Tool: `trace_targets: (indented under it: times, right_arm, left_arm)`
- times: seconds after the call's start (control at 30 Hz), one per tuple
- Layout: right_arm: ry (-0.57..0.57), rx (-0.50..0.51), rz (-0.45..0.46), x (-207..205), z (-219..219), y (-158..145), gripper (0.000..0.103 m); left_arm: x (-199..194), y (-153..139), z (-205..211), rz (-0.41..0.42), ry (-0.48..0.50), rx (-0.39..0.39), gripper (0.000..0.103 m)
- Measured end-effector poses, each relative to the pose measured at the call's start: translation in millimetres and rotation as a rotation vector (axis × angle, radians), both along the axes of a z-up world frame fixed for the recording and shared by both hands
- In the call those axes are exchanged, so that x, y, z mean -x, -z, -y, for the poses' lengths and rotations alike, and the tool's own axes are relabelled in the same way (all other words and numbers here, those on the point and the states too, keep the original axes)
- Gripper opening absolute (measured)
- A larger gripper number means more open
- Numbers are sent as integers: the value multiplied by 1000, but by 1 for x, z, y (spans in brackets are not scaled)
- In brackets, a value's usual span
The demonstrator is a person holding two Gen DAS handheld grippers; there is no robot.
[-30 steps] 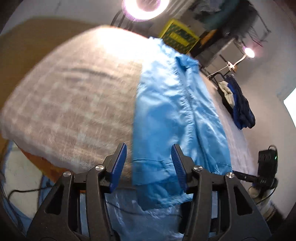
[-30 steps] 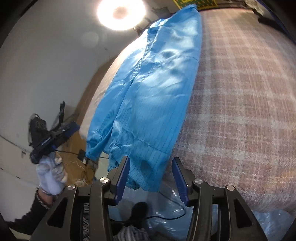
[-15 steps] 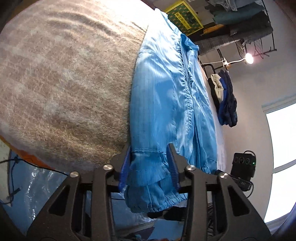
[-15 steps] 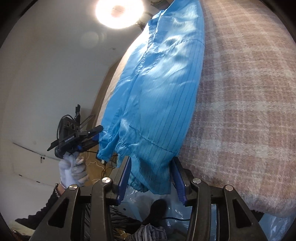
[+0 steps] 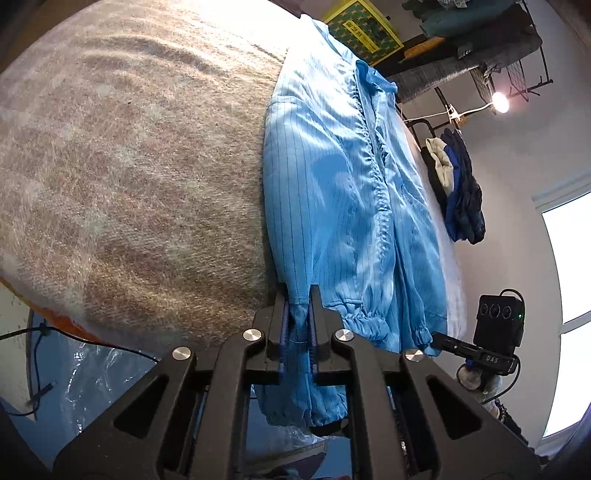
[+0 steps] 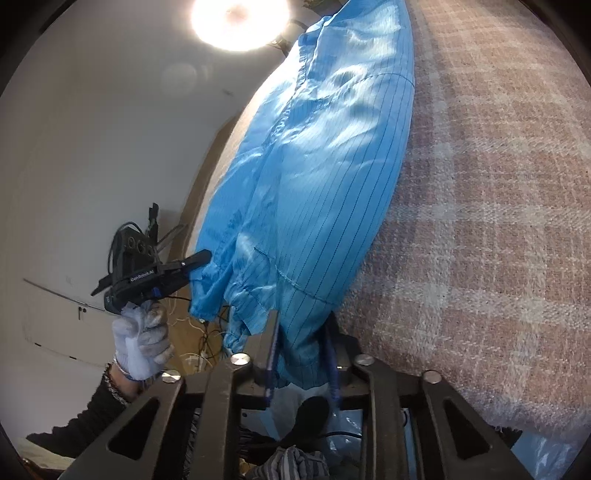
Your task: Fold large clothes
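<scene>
The left gripper (image 5: 298, 325) and right gripper (image 6: 301, 354) are both closing on the hem of the blue garment (image 5: 332, 192), jaws almost together. The thin, slippery cloth may slide out when lifted, because each of the 2 bites is shallow.

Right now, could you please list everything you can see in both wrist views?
blue garment: one, light blue pinstriped, flat along the bed, hem hanging over the near edge
plaid blanket: one, beige-pink check, covering the bed
framed picture: one, yellow-framed, far wall
dark clothes: several, navy and white, hanging beside the bed
lamp: one, lit
left gripper: black, closing on the hem
right gripper: black, closing on the hem
gloved hand: one, white glove
</scene>
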State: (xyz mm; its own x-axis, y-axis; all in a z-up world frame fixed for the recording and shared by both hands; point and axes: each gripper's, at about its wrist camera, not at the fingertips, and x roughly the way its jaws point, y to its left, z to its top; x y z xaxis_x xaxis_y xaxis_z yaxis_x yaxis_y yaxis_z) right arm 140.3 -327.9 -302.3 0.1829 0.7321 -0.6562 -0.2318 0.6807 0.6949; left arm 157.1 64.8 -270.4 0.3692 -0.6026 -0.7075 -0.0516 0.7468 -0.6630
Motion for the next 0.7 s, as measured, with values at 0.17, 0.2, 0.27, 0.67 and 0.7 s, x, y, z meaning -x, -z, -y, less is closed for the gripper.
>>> trace_targets:
  times: [0.17, 0.2, 0.27, 0.67, 0.7]
  right_arm:
    - [1, -1, -2, 1, -3, 1, 14]
    - [1, 1, 0, 1, -5, 1, 14]
    - [-2, 8, 6, 1, -7, 0, 11]
    - [-8, 47, 36, 3, -20, -4, 5]
    - [-7, 39, 35, 3, -19, -4, 4]
  left_arm:
    - [0, -1, 2, 2, -7, -9, 6]
    - [0, -1, 2, 4, -8, -14, 6]
    - [0, -1, 3, 6, -10, -12, 4]
    - [1, -6, 2, 17, -26, 22, 3]
    - [1, -8, 1, 19, -28, 39, 3]
